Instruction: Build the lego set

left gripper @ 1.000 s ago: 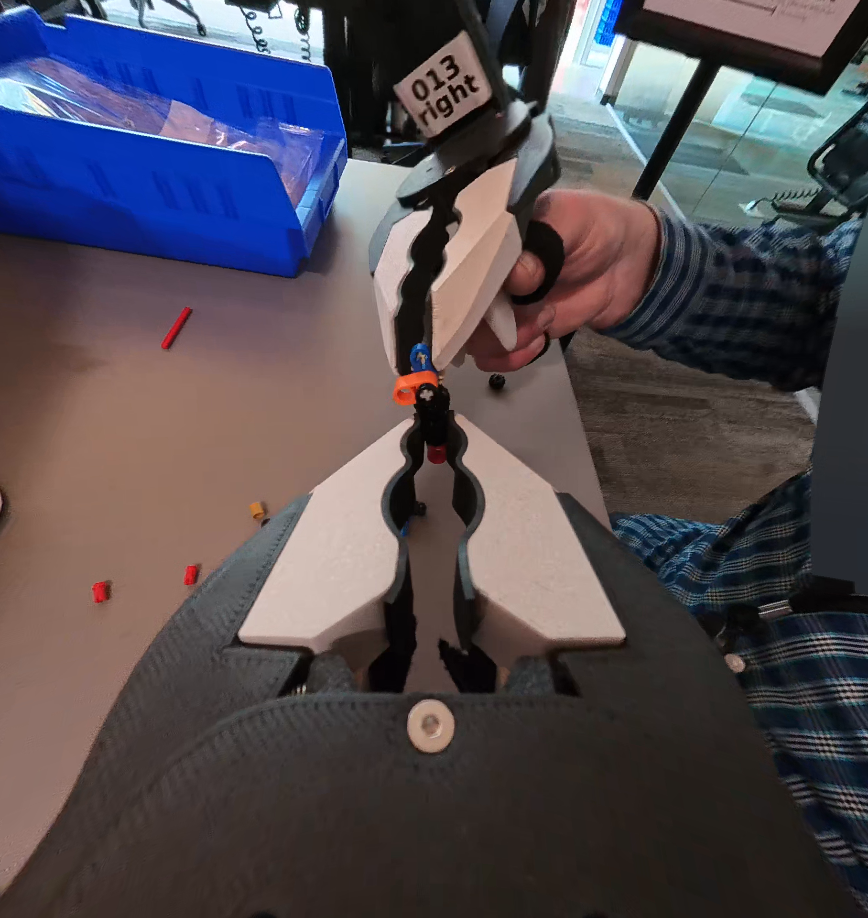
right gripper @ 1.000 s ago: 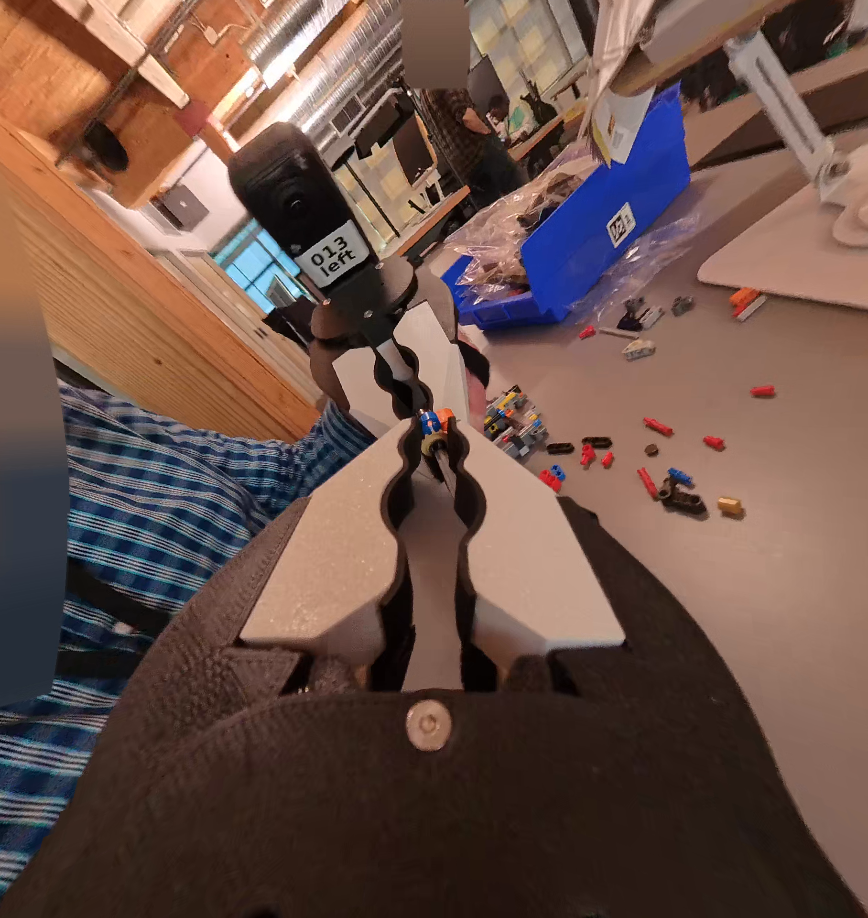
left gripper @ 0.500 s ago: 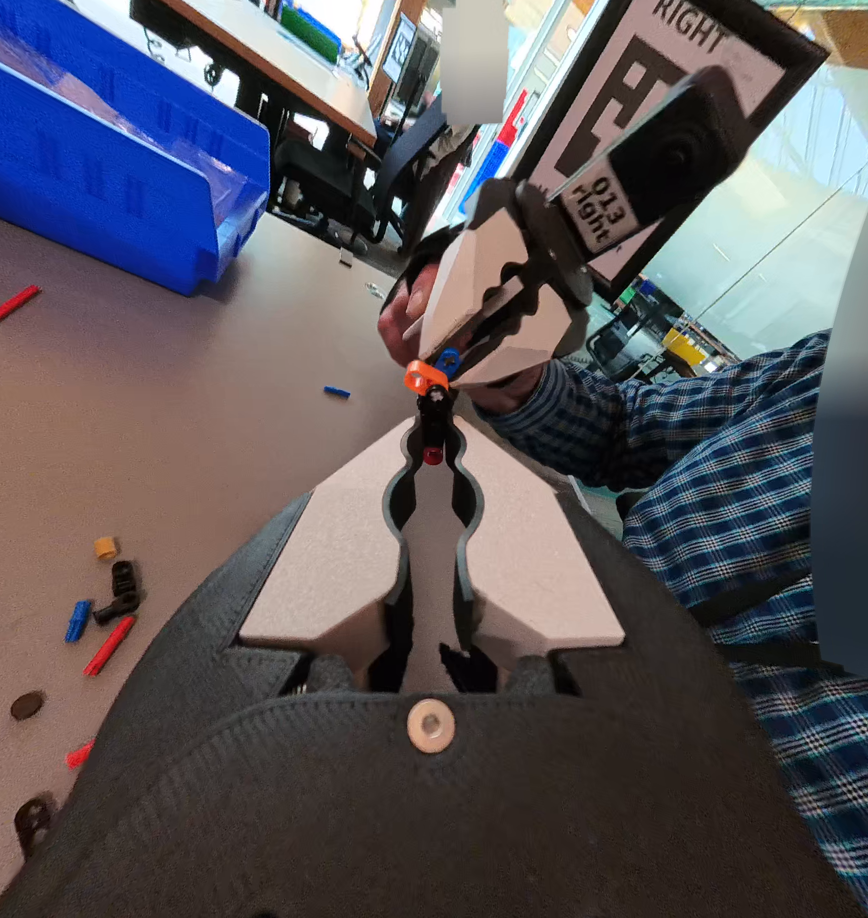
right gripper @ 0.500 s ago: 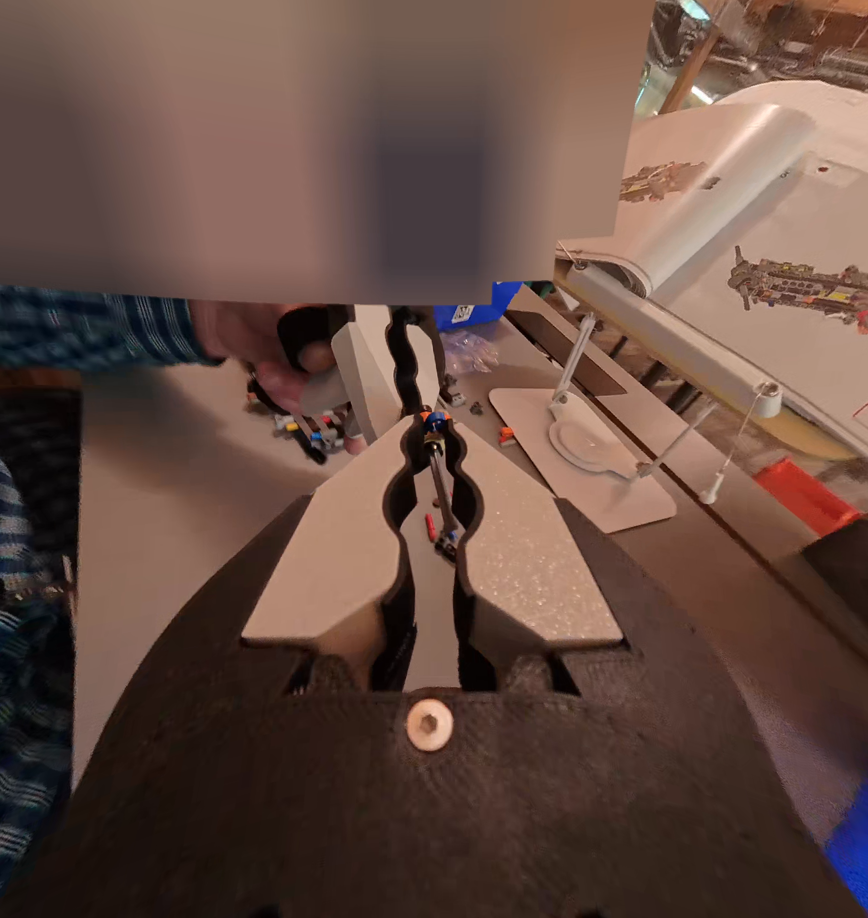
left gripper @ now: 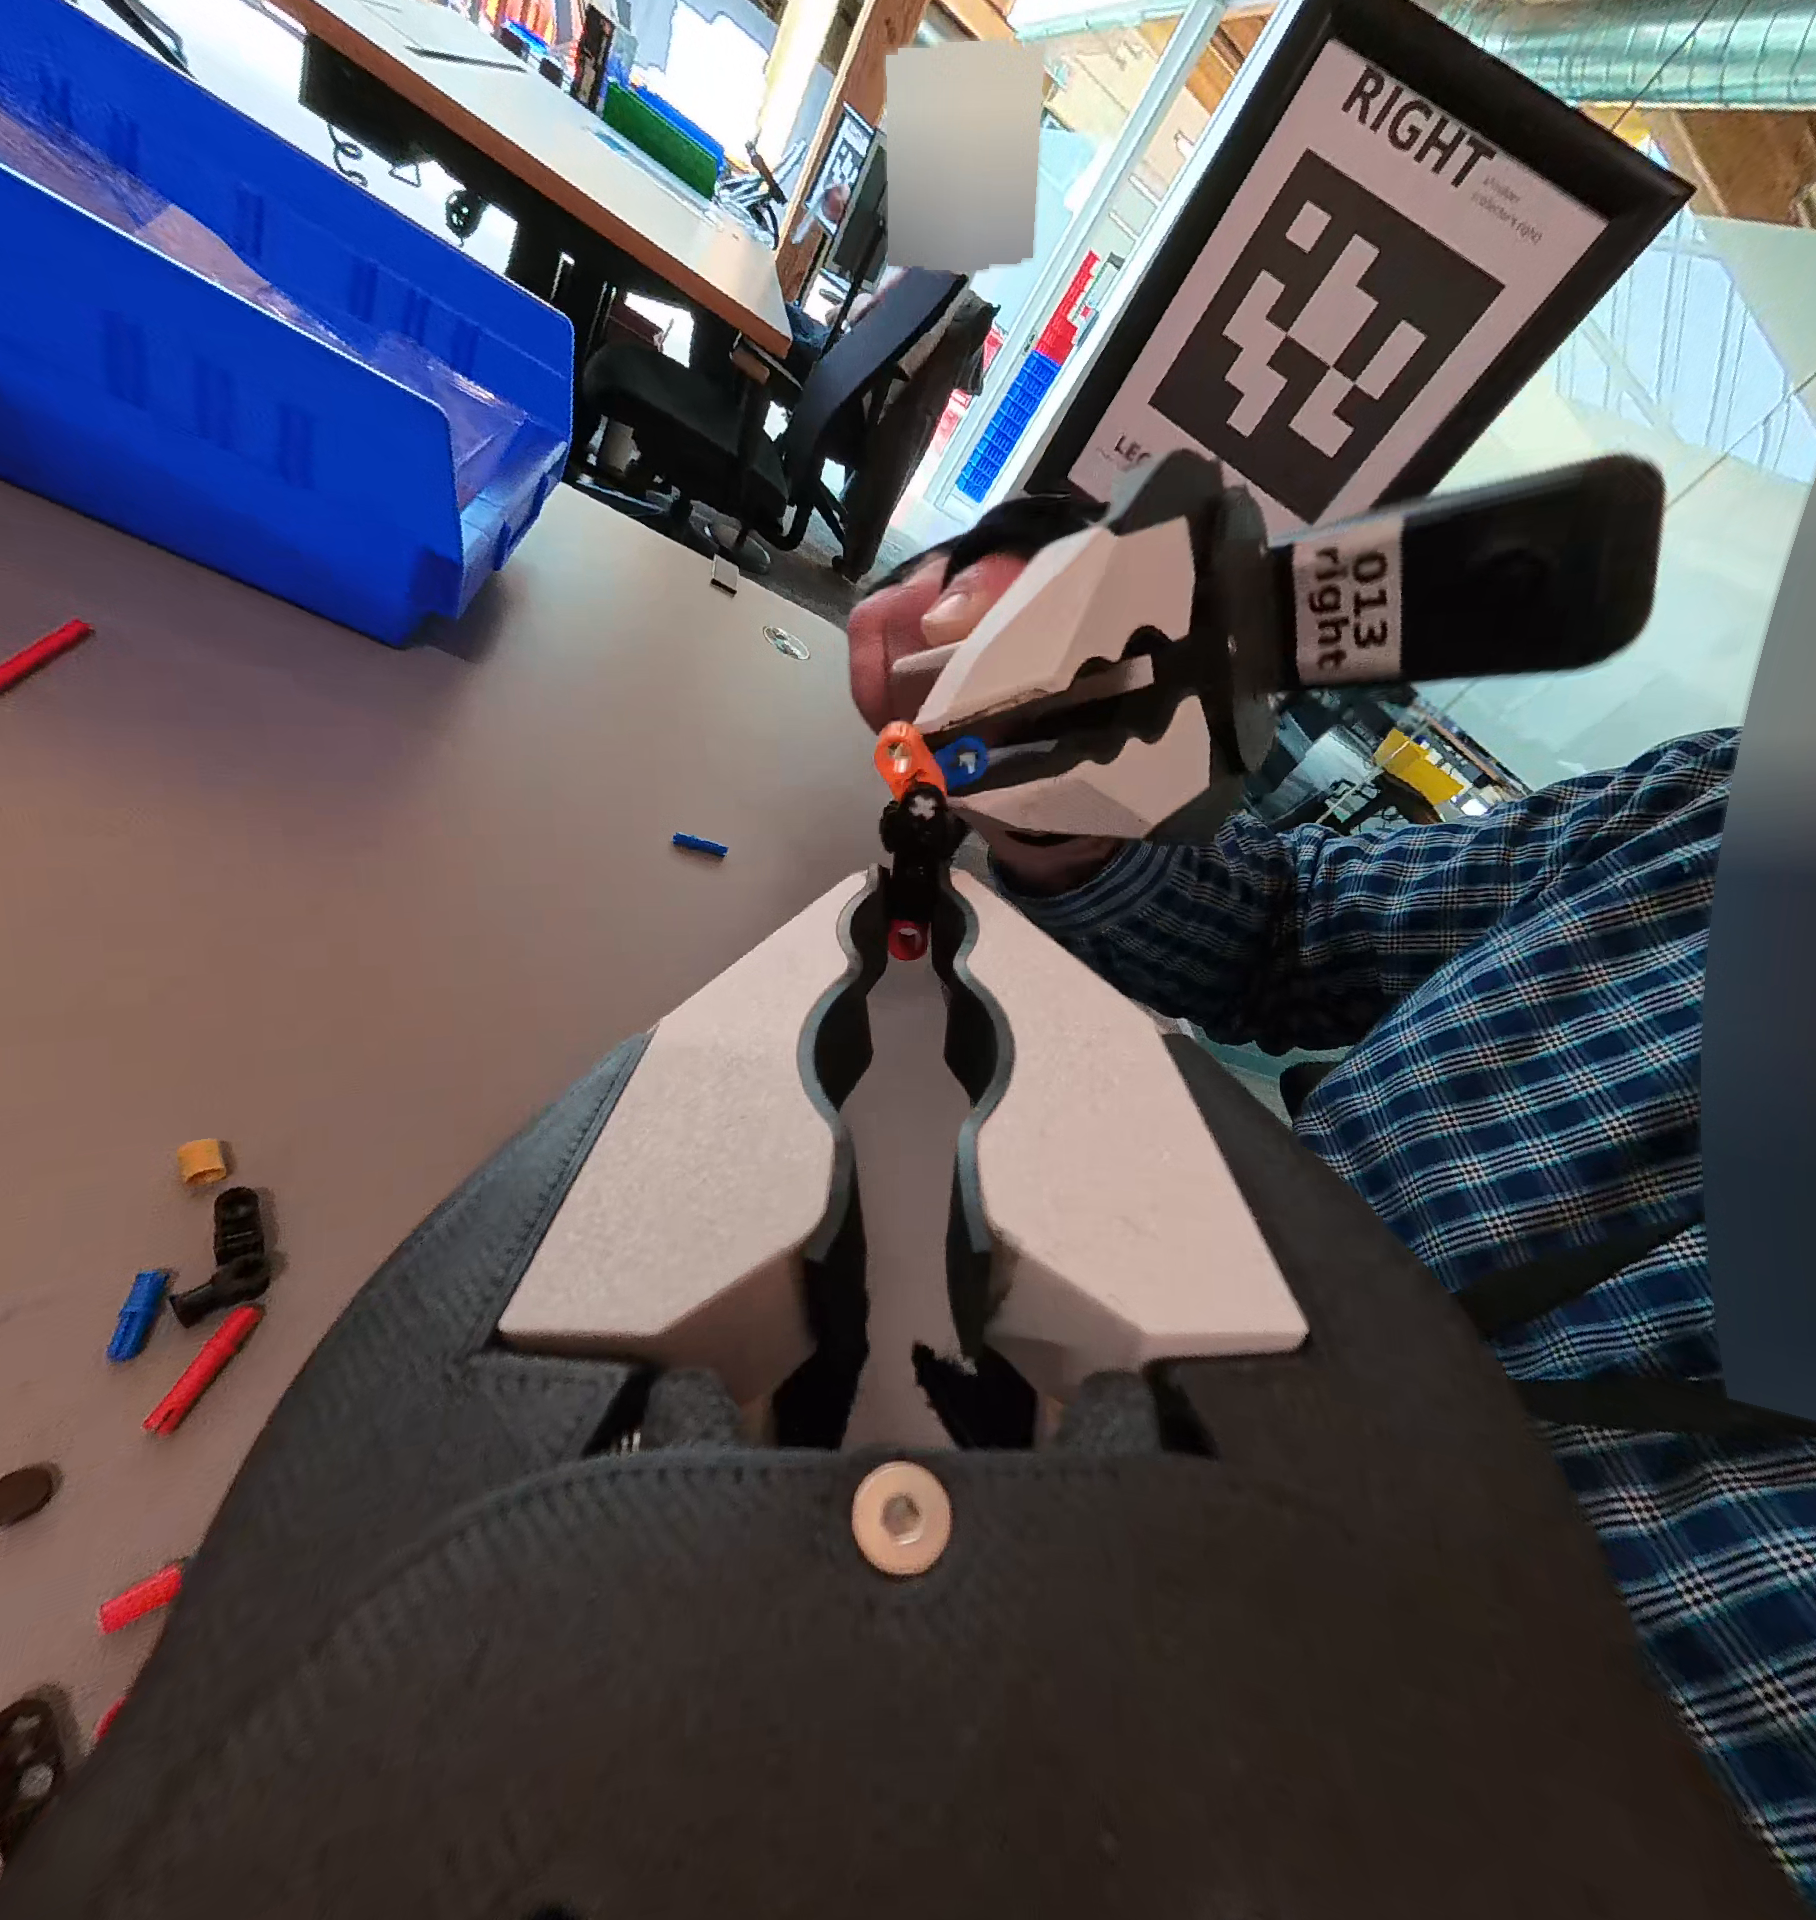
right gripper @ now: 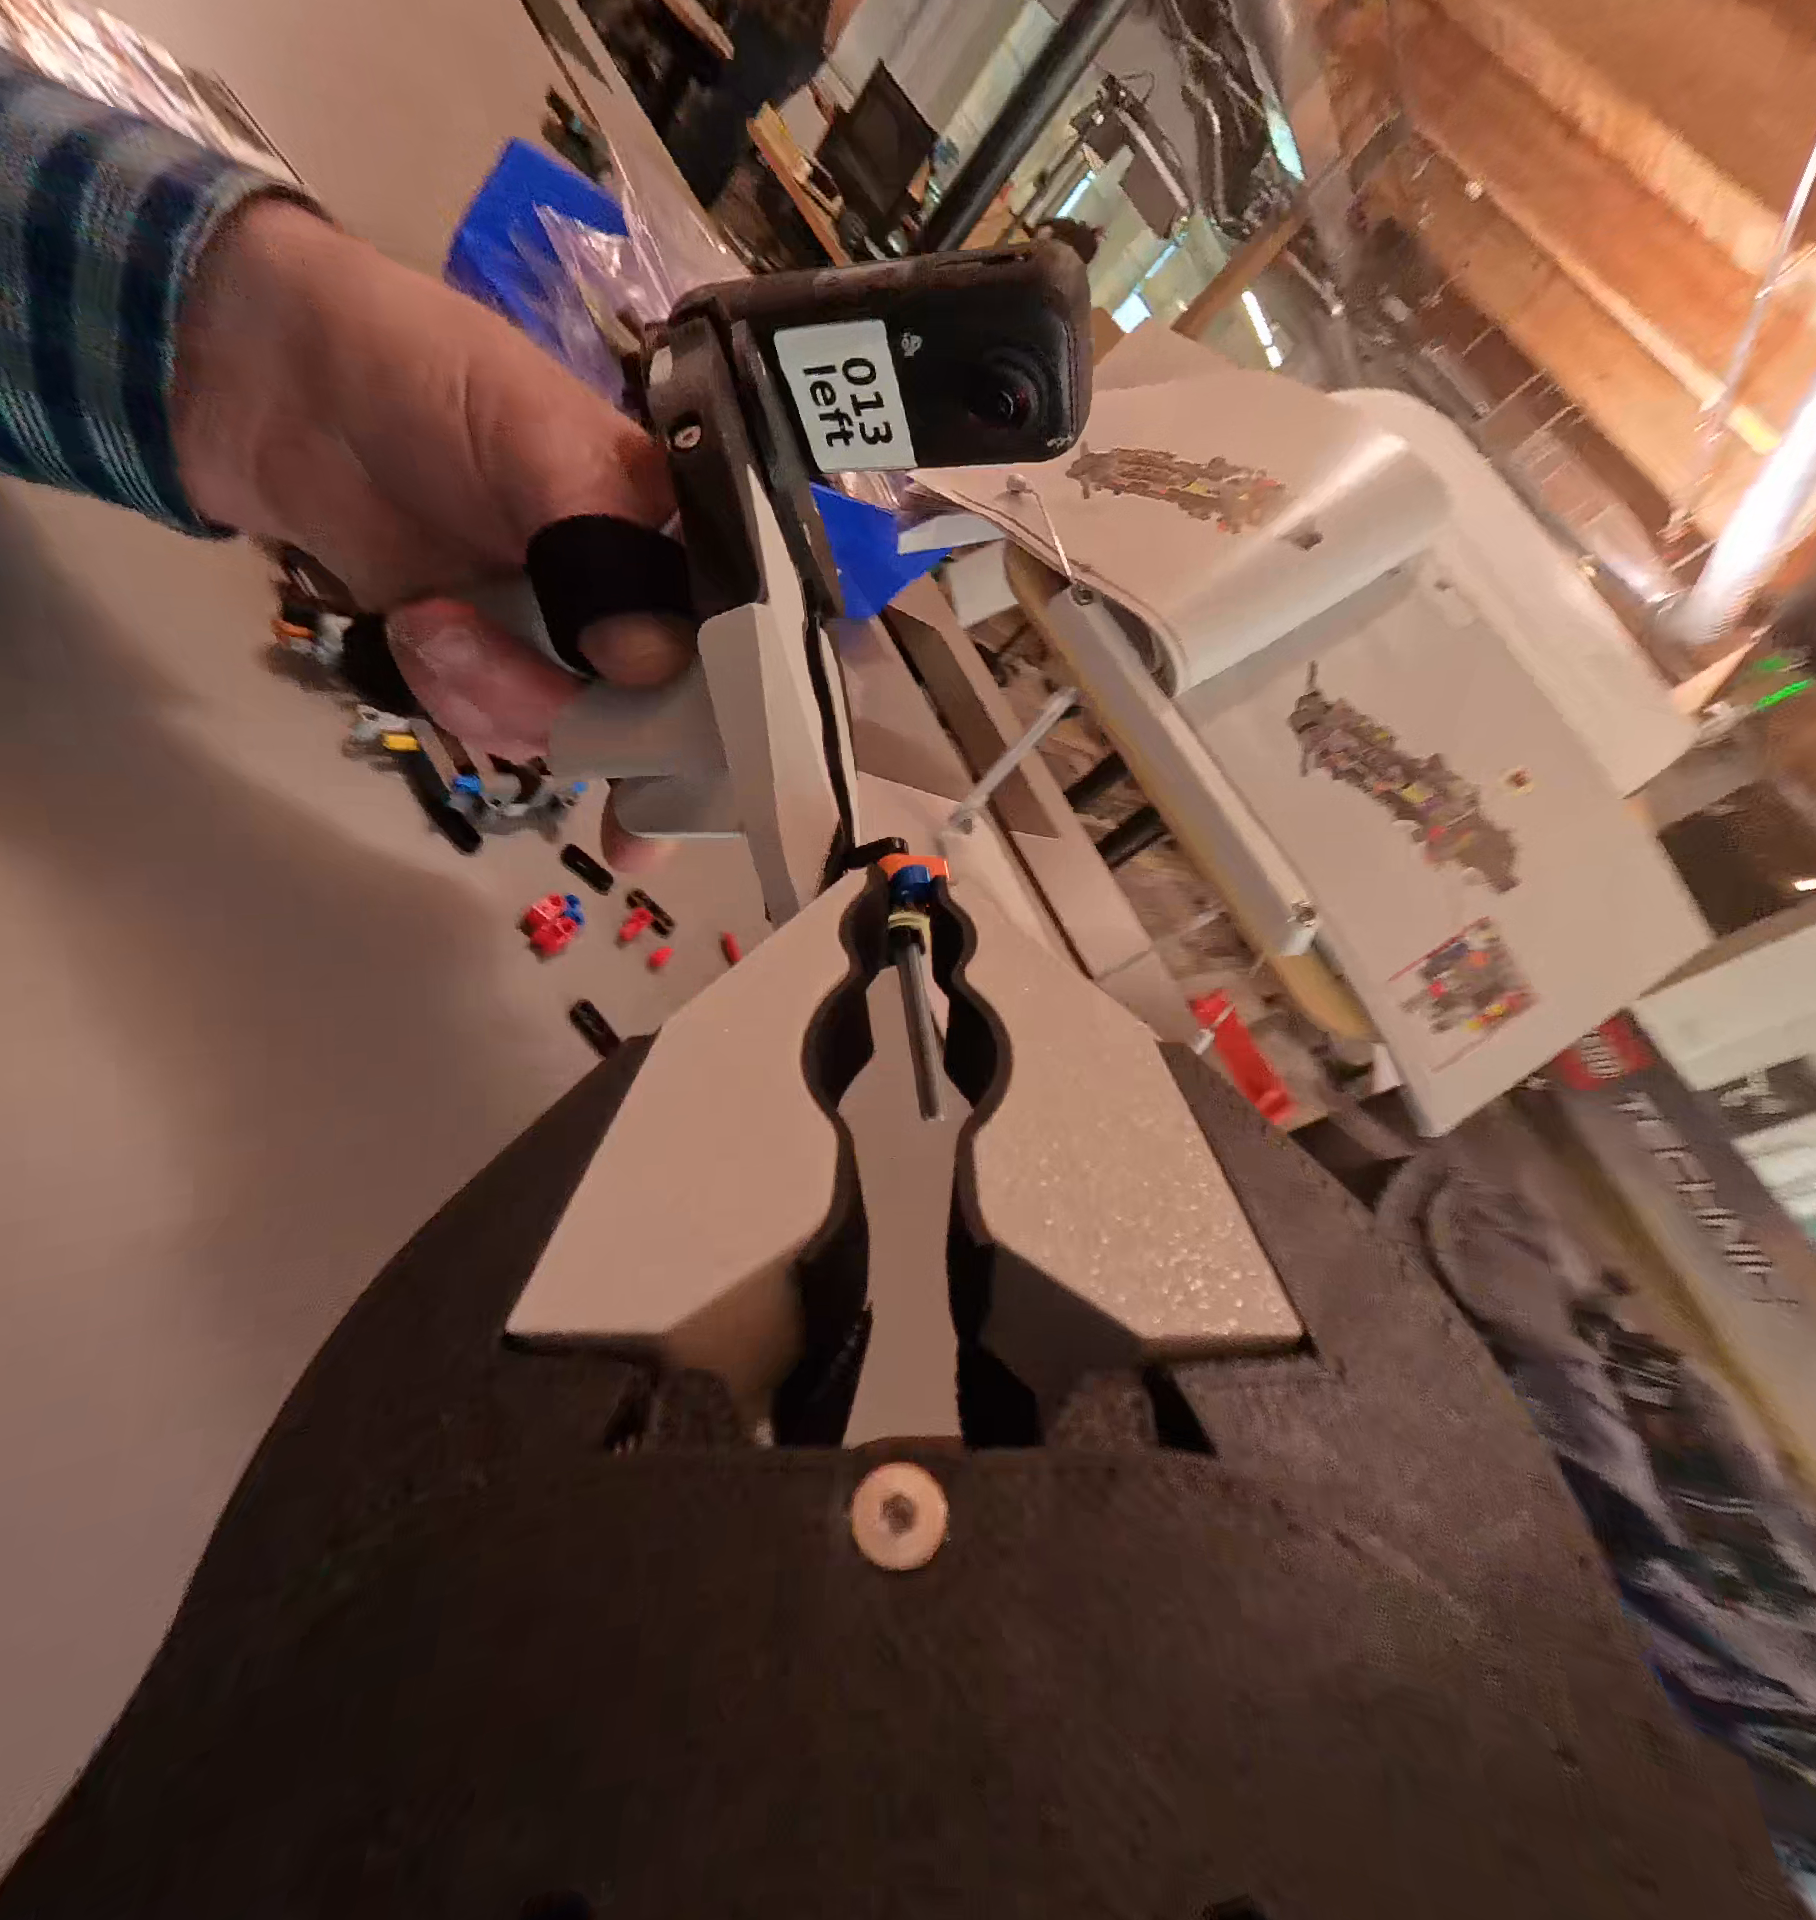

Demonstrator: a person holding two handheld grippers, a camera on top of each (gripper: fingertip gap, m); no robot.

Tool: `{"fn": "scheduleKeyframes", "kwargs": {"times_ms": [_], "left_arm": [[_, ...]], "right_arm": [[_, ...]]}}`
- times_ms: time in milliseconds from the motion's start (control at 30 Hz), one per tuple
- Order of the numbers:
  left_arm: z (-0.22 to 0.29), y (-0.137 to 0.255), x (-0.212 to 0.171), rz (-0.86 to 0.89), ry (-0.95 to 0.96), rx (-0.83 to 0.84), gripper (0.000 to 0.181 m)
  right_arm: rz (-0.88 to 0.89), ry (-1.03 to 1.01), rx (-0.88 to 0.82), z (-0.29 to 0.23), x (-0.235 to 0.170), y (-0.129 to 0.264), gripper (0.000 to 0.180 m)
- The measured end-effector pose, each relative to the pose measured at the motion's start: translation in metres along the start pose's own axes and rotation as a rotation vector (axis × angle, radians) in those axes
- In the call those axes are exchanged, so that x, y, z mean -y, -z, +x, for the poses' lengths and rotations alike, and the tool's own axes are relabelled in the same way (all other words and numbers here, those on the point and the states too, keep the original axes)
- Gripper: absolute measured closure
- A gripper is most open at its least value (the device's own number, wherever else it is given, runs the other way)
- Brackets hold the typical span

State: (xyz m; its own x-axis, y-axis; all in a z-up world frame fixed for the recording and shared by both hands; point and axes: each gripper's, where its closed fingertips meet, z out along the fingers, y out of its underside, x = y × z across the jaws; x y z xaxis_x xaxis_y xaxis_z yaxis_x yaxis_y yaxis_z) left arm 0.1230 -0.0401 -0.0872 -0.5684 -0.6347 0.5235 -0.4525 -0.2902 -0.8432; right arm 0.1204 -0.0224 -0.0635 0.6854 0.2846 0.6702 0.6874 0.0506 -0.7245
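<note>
In the left wrist view my left gripper (left gripper: 909,896) is shut on a small black lego connector (left gripper: 919,831) with a red pin (left gripper: 906,940) at its lower end. The connector's top meets an orange piece (left gripper: 899,753) and a blue piece (left gripper: 961,762). The right gripper (left gripper: 951,771) holds these two pieces; it lies level and comes in from the right. In the right wrist view my right gripper (right gripper: 909,902) is shut on a grey axle (right gripper: 923,1029) that carries the blue and orange pieces (right gripper: 909,871). The left gripper (right gripper: 838,847) comes down from above and meets them.
A blue bin (left gripper: 260,395) stands at the back left of the grey table (left gripper: 364,883). Loose red, blue and black pieces (left gripper: 218,1257) lie at the left. A partly built model (right gripper: 468,795) and an open instruction booklet on a stand (right gripper: 1403,748) show in the right wrist view. My left and right fingertips are right by each other.
Both grippers have turned while staying joined at the small assembly. In the left wrist view the right gripper has swung from upright to lying level on the right.
</note>
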Motion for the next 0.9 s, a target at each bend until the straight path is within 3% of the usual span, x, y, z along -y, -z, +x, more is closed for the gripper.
{"fn": "scheduleKeyframes", "kwargs": {"times_ms": [200, 333, 433, 633, 767, 900], "left_arm": [[-0.001, 0.000, -0.002, -0.013, -0.015, 0.016, 0.174], [-0.005, -0.002, -0.006, -0.064, -0.113, 0.087, 0.175], [-0.003, -0.002, -0.005, -0.057, -0.151, 0.077, 0.175], [0.002, -0.006, -0.007, -0.094, -0.264, 0.109, 0.175], [0.001, -0.006, -0.005, -0.094, -0.283, 0.126, 0.175], [0.001, -0.006, -0.004, -0.092, -0.262, 0.128, 0.174]], "right_arm": [[-0.060, 0.163, -0.071, -0.002, -0.001, 0.002, 0.175], [0.027, -0.130, 0.020, 0.010, 0.003, 0.006, 0.164], [0.022, -0.409, 0.189, 0.011, -0.005, 0.003, 0.152], [0.044, -0.808, 0.594, -0.010, -0.005, 0.006, 0.155], [0.108, -0.899, 0.665, -0.010, -0.002, 0.006, 0.165], [0.131, -0.786, 0.581, -0.009, -0.002, 0.005, 0.165]]}}
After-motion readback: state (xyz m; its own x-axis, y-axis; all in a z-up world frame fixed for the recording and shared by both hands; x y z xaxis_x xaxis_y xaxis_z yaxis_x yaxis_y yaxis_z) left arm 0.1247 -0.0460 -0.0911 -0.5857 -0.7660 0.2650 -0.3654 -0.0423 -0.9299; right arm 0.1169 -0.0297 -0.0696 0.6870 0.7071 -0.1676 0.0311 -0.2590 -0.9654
